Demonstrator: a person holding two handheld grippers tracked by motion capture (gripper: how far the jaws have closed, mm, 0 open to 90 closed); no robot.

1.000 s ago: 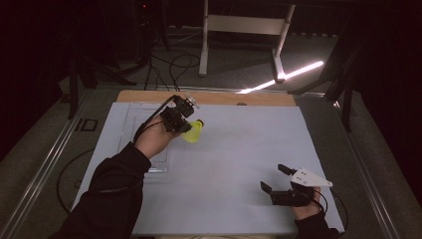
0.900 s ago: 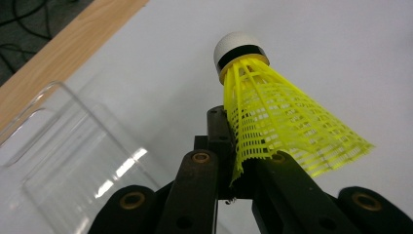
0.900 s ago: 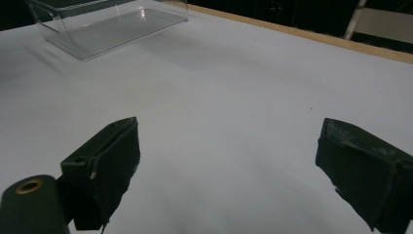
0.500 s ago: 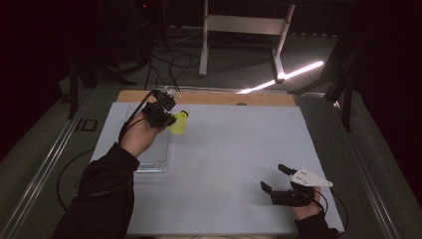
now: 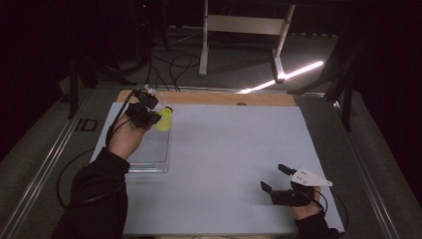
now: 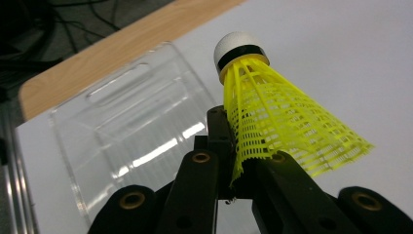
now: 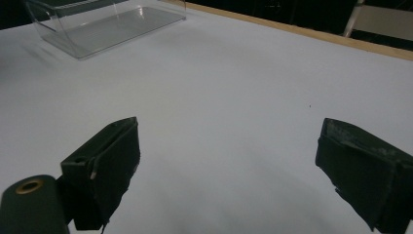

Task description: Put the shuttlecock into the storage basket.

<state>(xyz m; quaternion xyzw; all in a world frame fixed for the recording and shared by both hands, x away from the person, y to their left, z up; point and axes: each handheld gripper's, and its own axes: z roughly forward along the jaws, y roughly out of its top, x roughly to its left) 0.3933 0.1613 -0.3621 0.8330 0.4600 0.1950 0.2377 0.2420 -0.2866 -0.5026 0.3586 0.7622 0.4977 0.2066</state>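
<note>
Carrying a yellow shuttlecock (image 6: 287,126), your left gripper (image 5: 149,115) pinches its skirt edge above the clear plastic tray's (image 5: 149,159) far end. Next, lower it inside and let go. Your right gripper (image 5: 279,180) rests spread wide on the table (image 5: 234,149).
</note>
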